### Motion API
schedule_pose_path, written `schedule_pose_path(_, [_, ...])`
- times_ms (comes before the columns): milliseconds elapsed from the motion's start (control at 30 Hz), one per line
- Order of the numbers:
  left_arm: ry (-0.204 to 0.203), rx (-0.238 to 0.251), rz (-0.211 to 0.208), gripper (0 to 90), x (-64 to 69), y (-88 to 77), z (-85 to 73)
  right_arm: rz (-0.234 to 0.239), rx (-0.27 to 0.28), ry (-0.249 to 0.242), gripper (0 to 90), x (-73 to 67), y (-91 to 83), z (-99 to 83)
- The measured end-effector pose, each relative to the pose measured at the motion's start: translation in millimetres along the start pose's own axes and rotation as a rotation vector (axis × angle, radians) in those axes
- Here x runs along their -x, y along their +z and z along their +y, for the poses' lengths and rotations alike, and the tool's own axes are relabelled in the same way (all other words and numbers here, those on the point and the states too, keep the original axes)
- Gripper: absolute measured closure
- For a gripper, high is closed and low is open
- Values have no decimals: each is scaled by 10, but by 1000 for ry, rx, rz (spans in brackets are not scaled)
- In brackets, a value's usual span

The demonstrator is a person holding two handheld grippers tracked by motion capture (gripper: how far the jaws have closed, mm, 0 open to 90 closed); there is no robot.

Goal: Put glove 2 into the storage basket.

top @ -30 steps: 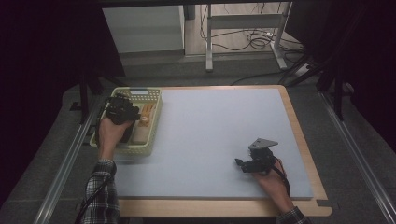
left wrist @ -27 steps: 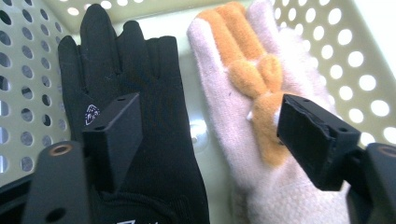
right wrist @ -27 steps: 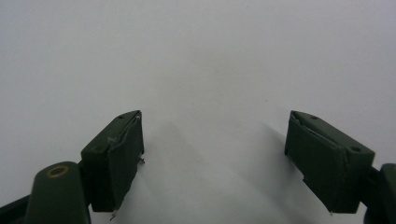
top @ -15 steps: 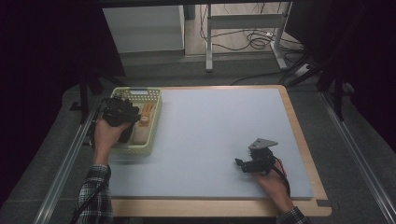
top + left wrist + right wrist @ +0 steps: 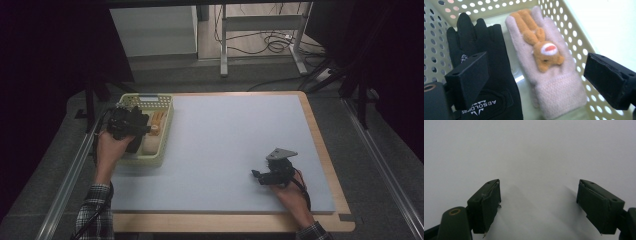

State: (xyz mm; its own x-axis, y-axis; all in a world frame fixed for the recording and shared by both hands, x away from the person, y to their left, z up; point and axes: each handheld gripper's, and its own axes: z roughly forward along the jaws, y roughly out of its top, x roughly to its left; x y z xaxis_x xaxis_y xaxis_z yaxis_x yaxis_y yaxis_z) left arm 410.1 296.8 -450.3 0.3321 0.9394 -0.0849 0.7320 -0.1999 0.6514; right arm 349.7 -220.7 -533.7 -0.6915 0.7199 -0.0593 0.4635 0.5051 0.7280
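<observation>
Pink glove (image 5: 549,75), black glove (image 5: 486,75), perforated basket (image 5: 574,42)

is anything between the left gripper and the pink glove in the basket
Nothing visible. The left gripper hangs over the basket with jaws open, and the pink glove lies uncovered below, beside the black glove.

A lab: bare test table (image 5: 320,150), metal frame legs (image 5: 223,45), loose floor cables (image 5: 272,45).

Left gripper (image 5: 131,125) over pale green basket (image 5: 165,132) at mat's (image 5: 220,145) left edge, jaws just opening. Right gripper (image 5: 272,172) resting on mat, near right.
</observation>
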Motion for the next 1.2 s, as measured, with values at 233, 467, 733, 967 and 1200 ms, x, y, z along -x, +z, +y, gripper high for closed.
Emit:
schedule_pose_path(233, [15, 14, -19, 50, 55, -58, -39, 0, 0, -1, 190, 0, 0, 0])
schedule_pose_path(467, [36, 37, -49, 44, 147, -123, -72, -1, 0, -1, 190, 0, 0, 1])
schedule_pose_path(733, [72, 54, -85, 31, 292, -167, -104, -1, -1, 0, 190, -1, -1, 1])
schedule_pose_path(967, [107, 67, -115, 26, 431, -174, -128, -1, -1, 0, 189, -2, -1, 1])
schedule_pose_path(1200, [140, 76, -145, 26, 577, -143, -157, -1, -1, 0, 189, -2, -1, 1])
